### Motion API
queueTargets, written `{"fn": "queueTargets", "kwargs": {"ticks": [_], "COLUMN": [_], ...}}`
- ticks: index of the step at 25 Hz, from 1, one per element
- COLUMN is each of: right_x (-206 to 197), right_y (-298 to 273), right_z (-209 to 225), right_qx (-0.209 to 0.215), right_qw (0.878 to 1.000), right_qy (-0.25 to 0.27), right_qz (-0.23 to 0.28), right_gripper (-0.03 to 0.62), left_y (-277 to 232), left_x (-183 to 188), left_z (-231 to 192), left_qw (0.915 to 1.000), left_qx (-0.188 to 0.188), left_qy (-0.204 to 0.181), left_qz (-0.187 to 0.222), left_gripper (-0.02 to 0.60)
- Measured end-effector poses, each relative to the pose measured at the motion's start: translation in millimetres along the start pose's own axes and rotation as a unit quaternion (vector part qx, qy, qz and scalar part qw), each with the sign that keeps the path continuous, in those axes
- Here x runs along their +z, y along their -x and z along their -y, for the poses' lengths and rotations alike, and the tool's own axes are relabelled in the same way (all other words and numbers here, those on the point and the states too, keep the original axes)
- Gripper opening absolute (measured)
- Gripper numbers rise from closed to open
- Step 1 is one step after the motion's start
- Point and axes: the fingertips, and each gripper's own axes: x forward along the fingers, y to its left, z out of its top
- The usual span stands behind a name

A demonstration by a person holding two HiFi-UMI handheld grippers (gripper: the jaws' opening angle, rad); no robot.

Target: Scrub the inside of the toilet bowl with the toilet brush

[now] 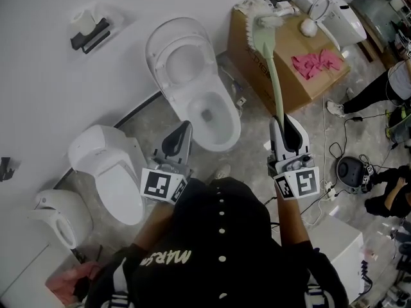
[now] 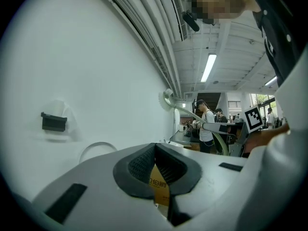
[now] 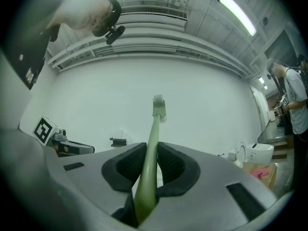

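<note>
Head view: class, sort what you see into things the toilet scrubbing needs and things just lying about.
Needed: toilet brush, right gripper clamping it, open toilet bowl.
Lying about: cardboard box, pink cloth, closed toilet, wall holder.

- This is a workshop or test hall with a mock bathroom set up, not a home bathroom.
- Several toilets stand in a row by one white wall (image 1: 45,95): an open toilet (image 1: 192,88), a shut toilet (image 1: 112,172), a third (image 1: 61,217) at the lower left and a fourth (image 1: 337,18) beside a box (image 1: 282,69).
- A paper holder (image 1: 90,34) is fixed alone on the wall.
- The floor (image 1: 141,124) is bare and grey, with loose cables (image 1: 340,146) lying across it.
- The cardboard box carries a pink cloth (image 1: 316,63).
- The ceiling (image 2: 231,42) is high and bare, with a strip light (image 2: 208,67) and ducts (image 2: 159,23).
- People (image 2: 207,124) stand in the open hall beyond.
</note>
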Motion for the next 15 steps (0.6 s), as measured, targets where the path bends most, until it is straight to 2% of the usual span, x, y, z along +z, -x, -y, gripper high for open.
{"fn": "queueTargets", "kwargs": {"ticks": [10,15], "right_x": [-22,-22], "right_y": [-32,-59], "right_z": [12,7], "right_qx": [-0.001,-0.005], "right_qw": [1.000,1.000], "right_qy": [-0.015,-0.004], "right_qz": [-0.020,-0.019], "right_gripper": [0.089,0.089], "left_y": [-24,-40], "left_x": [-8,-7], "left_z": [-22,-45], "left_qw": [0.9999,0.9999], "left_qx": [0.004,-0.010], "left_qy": [0.005,0.007], "left_qz": [-0.014,-0.012], "left_gripper": [0.025,0.026]}}
